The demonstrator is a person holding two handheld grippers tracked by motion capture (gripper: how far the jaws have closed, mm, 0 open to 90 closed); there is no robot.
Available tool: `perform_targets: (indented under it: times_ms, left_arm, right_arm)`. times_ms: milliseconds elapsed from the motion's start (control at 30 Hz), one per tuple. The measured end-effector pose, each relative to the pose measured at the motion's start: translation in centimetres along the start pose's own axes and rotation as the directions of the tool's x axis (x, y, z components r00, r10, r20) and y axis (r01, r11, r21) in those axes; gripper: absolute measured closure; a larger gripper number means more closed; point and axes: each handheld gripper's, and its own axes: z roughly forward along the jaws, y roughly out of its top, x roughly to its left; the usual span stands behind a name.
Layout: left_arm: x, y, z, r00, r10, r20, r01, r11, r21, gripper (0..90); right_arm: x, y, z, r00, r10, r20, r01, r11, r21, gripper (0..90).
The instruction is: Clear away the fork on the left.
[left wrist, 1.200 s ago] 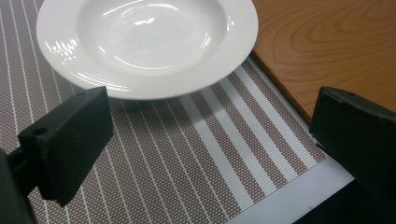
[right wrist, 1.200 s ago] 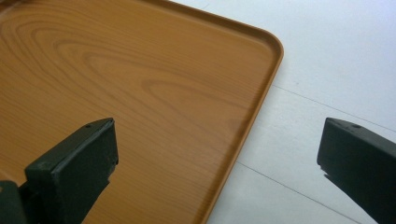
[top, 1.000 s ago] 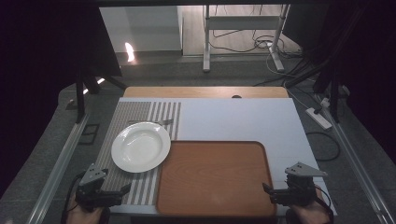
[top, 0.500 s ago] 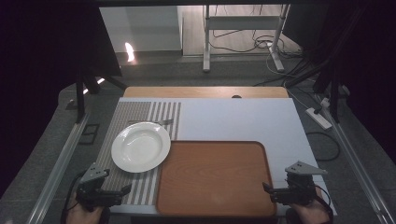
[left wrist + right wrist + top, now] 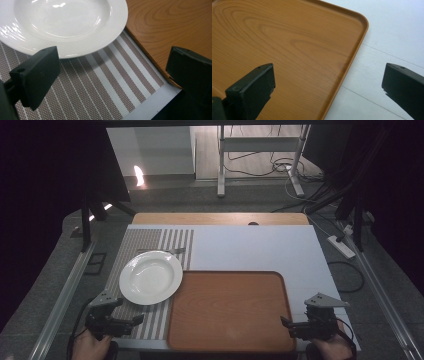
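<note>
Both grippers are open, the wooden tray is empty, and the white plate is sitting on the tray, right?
Not quite: the white plate sits on the striped mat beside the wooden tray, not on it, as the high view shows. The rest holds: the tray is empty and the left gripper and right gripper are open.

Each black claw has blocky jaws, a trailing cable, and a grey triangular plate.

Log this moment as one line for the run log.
left gripper: open, near white plate on striped mat | right gripper: open, at wooden tray right edge | nothing held
</note>
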Motion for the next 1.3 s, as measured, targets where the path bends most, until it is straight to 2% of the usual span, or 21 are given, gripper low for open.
perform_targets:
  times_ms: [267, 400, 567, 733, 1067, 1167, 1200, 1300]
  left_arm:
    - [0.7, 0.3, 0.3, 0.9998, -0.01, 0.017, 0.01, 1.0, 0.001, 0.0]
    - [1.0, 0.9, 0.6, 0.9999, -0.002, 0.016, 0.001, 0.999, 0.045, 0.0]
    - [1.4, 1.9, 1.1, 0.9999, 0.005, 0.015, -0.006, 0.9986, 0.053, 0.0]
    - [1.8, 2.5, 2.1, 0.9995, 0.022, 0.024, -0.024, 0.996, 0.087, 0.0]
    - [3.6, 4.2, 3.5, 0.9997, 0.01, 0.024, -0.012, 0.9982, 0.059, 0.0]
    - [3.8, 4.6, 3.8, 0.9998, 0.013, 0.017, -0.014, 0.9979, 0.063, 0.0]
    - [4.2, 5.0, 4.0, 0.9998, 0.02, -0.005, -0.02, 0.9978, 0.063, 0.0]
    - [5.0, 5.4, 4.1, 0.9998, 0.011, -0.014, -0.01, 0.9983, 0.057, 0.0]
  right_arm:
    - [0.0, -0.1, 0.0, 1.0, 0.002, 0.002, -0.002, 1.0, 0.001, 0.0]
    - [0.0, 0.0, 0.0, 1.0, 0.001, 0.004, -0.001, 1.0, 0.007, 0.0]
    - [0.1, 0.1, 0.1, 1.0, -0.002, 0.002, 0.002, 1.0, 0.008, 0.0]
    - [0.0, 0.1, 0.1, 1.0, -0.001, 0.001, 0.001, 1.0, 0.007, 0.0]
    - [0.0, 0.1, 0.1, 1.0, -0.004, 0.003, 0.004, 1.0, 0.011, 0.0]
    - [0.0, 0.1, 0.1, 1.0, -0.005, 0.003, 0.005, 1.0, 0.012, 0.0]
    - [0.0, 0.1, 0.2, 1.0, -0.005, 0.003, 0.004, 1.0, 0.012, 0.0]
    - [0.0, 0.1, 0.2, 1.0, -0.004, 0.003, 0.004, 1.0, 0.012, 0.0]
